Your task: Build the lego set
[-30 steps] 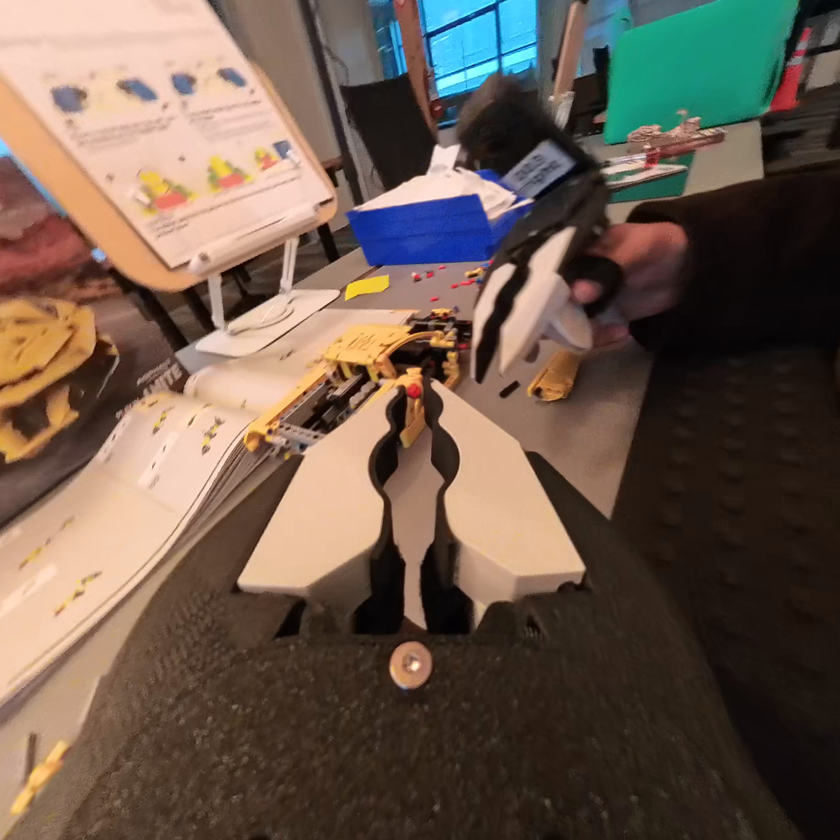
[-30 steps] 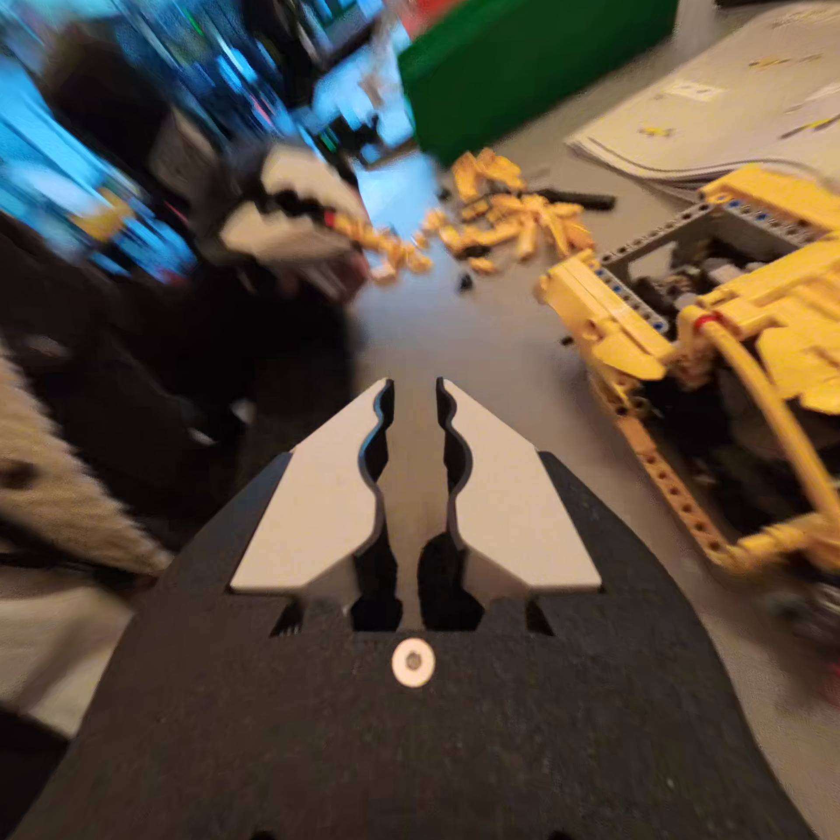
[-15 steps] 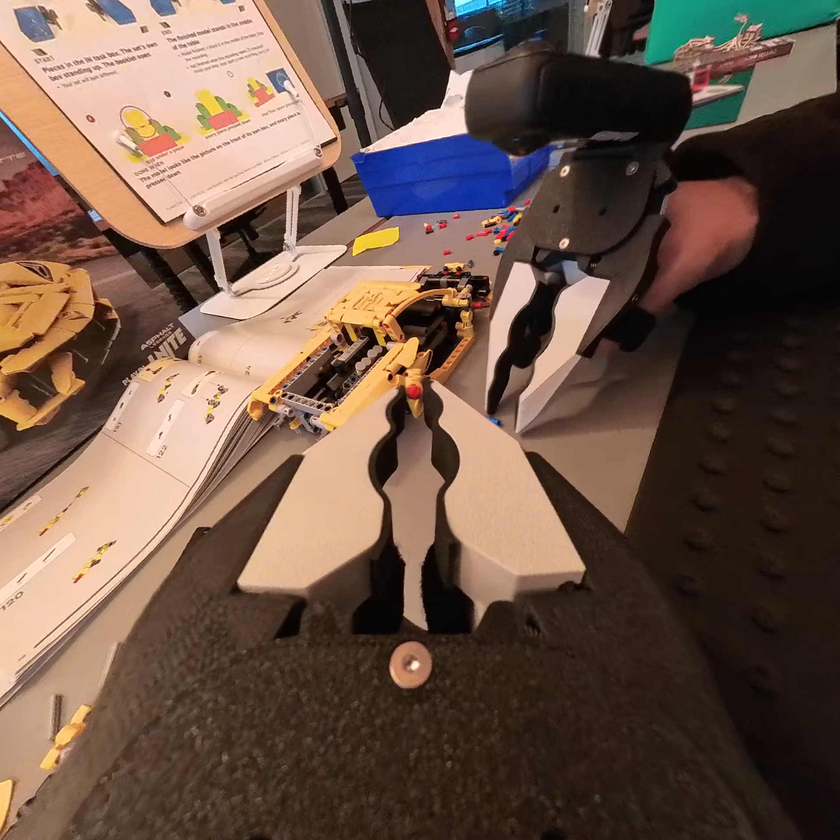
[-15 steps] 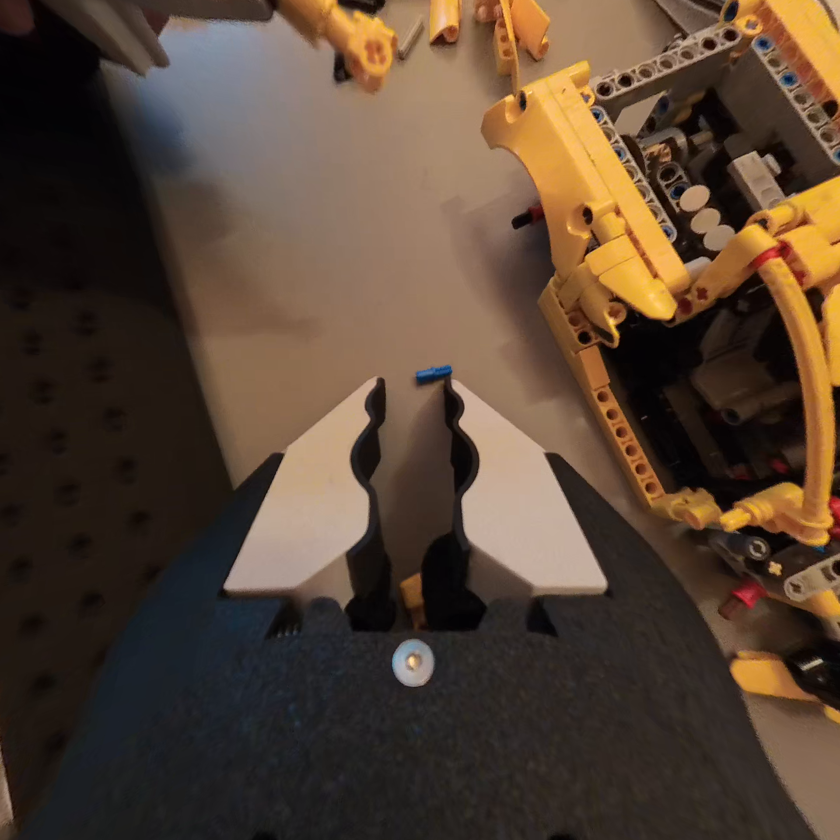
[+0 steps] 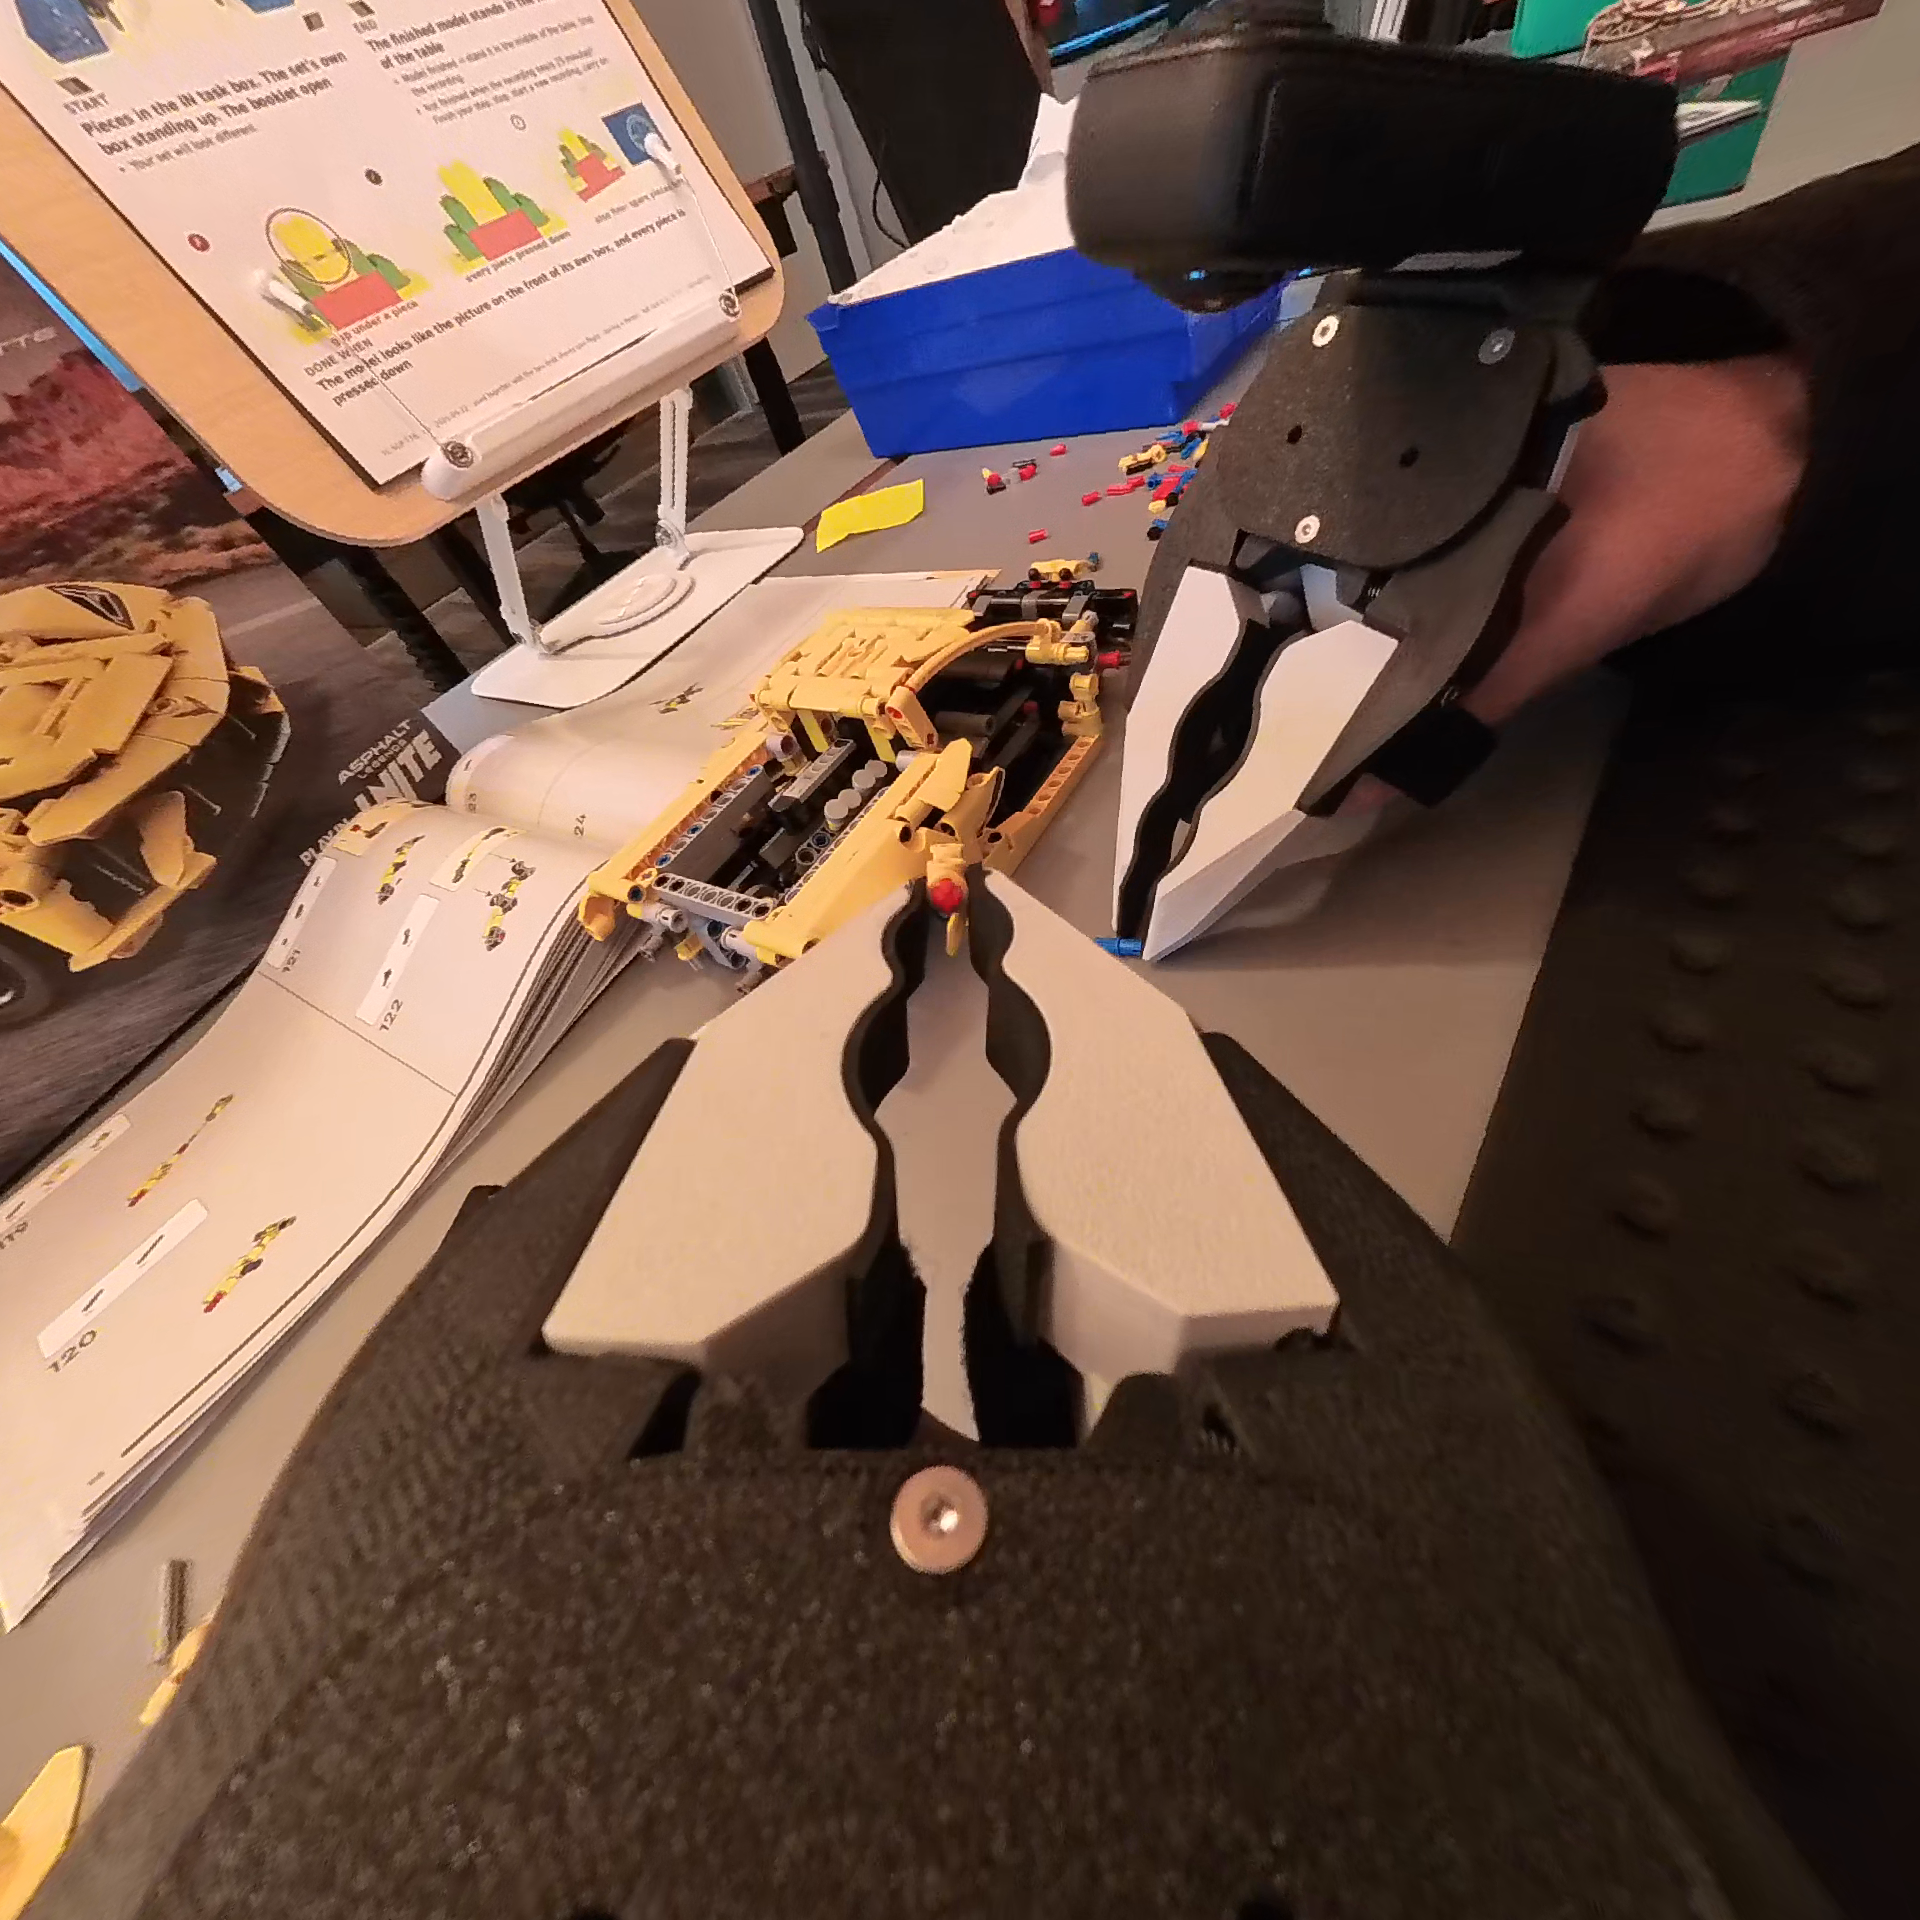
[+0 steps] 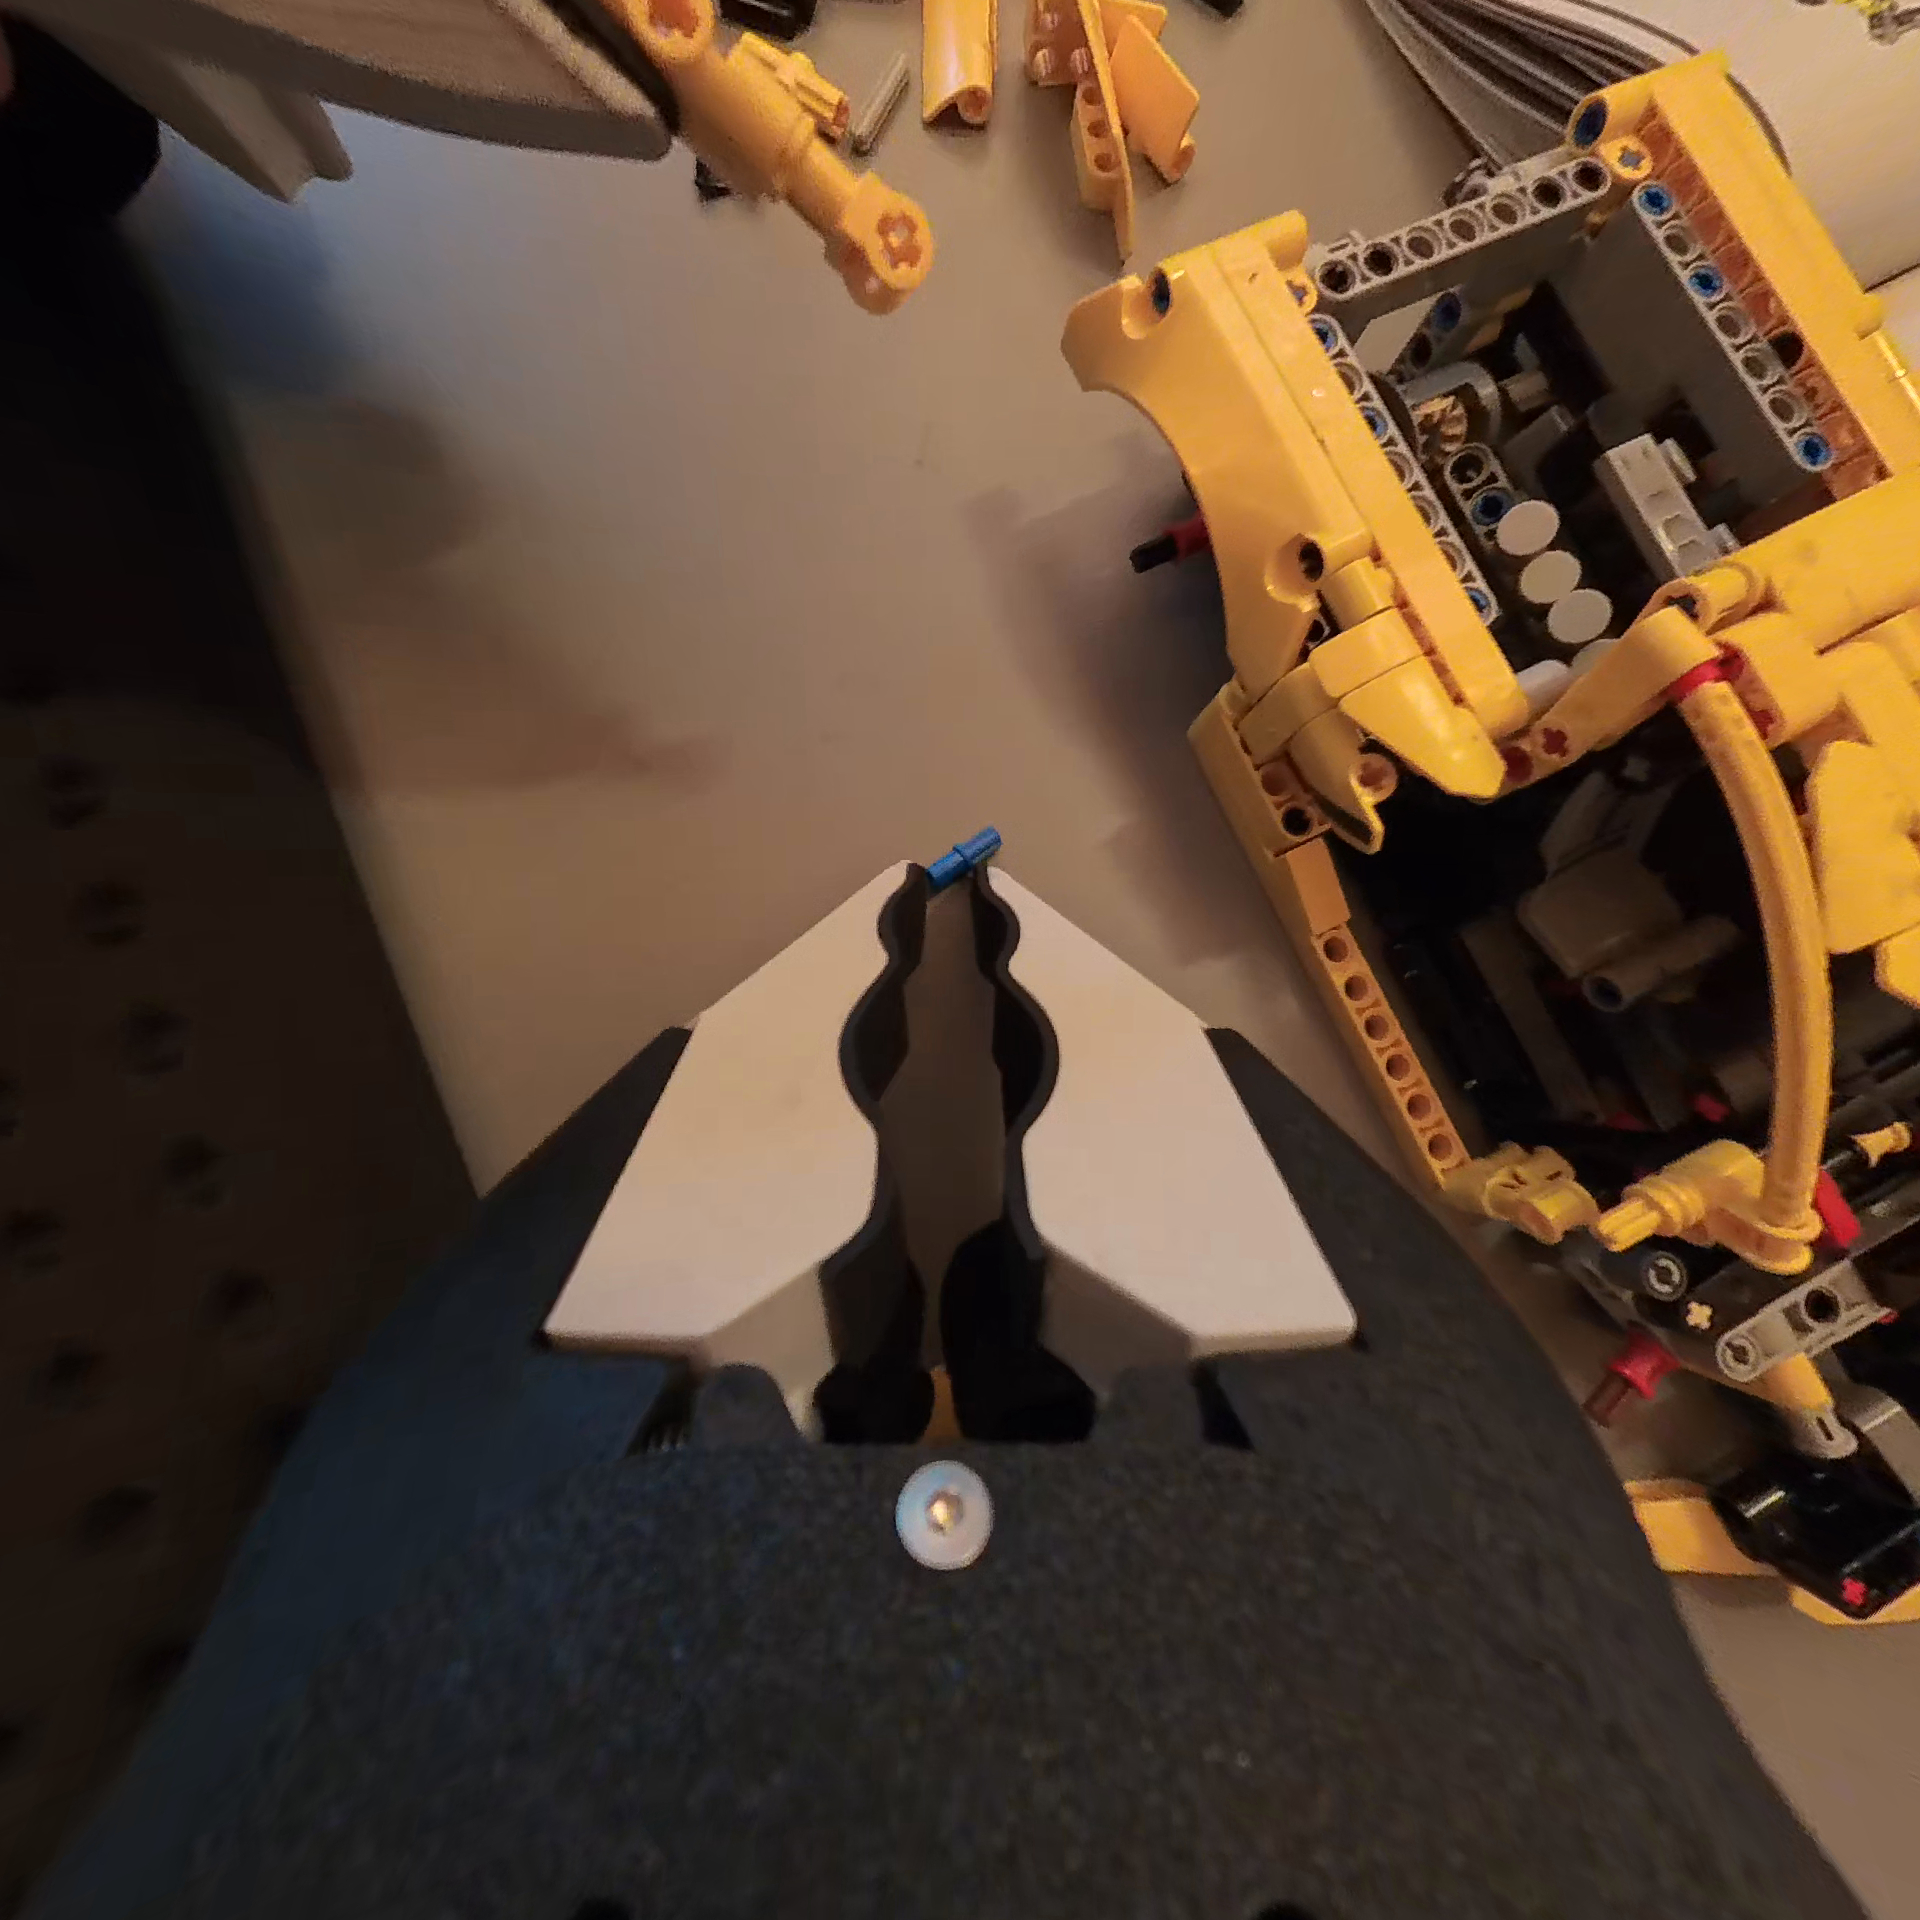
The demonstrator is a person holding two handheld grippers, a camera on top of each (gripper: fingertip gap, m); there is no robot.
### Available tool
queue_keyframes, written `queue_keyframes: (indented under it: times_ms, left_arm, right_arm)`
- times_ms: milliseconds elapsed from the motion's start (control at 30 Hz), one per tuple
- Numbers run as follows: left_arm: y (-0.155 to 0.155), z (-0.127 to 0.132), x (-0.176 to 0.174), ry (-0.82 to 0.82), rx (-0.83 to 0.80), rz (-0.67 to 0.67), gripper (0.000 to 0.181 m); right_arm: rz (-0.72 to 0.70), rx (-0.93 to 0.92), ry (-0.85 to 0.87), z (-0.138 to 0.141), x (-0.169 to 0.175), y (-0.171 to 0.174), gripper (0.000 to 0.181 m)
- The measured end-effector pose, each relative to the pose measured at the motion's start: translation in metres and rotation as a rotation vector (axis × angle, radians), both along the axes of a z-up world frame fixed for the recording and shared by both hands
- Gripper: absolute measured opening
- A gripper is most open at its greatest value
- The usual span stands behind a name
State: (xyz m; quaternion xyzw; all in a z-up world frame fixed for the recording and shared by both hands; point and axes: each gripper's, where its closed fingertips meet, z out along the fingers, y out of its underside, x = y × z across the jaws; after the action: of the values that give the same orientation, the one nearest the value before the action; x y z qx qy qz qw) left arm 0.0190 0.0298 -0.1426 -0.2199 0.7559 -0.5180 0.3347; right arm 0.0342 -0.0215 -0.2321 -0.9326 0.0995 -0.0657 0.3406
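The part-built yellow lego car lies on the grey table, seen from above in the right wrist view. My left gripper is shut on a yellow connector piece with a red end, held above the table near the car's corner. That piece also shows at the top left of the right wrist view. My right gripper points down at the table beside the car, its fingertips closed on a small blue pin. The right gripper also shows in the left wrist view.
An open instruction booklet lies left of the car, with the set's box behind it. A sheet on a wooden stand and a blue bin stand at the back. Small loose pieces and yellow parts are scattered about. A dark mat borders the table. There is about 11 cm between the tips of the two grippers.
My right gripper swung down to the table beside the car and closed its fingers on the blue pin. My left gripper kept its hold on the yellow piece.
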Motion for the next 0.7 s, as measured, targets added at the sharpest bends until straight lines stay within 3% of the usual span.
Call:
queue_keyframes:
  times_ms: [300,433,700]
  left_arm:
    - [0.000,0.001,0.000,-0.007,0.000,0.001,0.007]
    - [0.000,0.000,0.000,-0.017,0.014,0.001,0.007]
    - [-0.001,-0.007,0.001,-0.065,0.111,0.008,0.007]
  right_arm:
    - [-0.051,-0.025,0.047,0.000,0.002,-0.004,0.019]
    - [-0.128,-0.027,0.010,-0.001,0.010,-0.005,0.005]
    - [-0.075,0.010,0.004,0.010,0.005,-0.002,0.005]
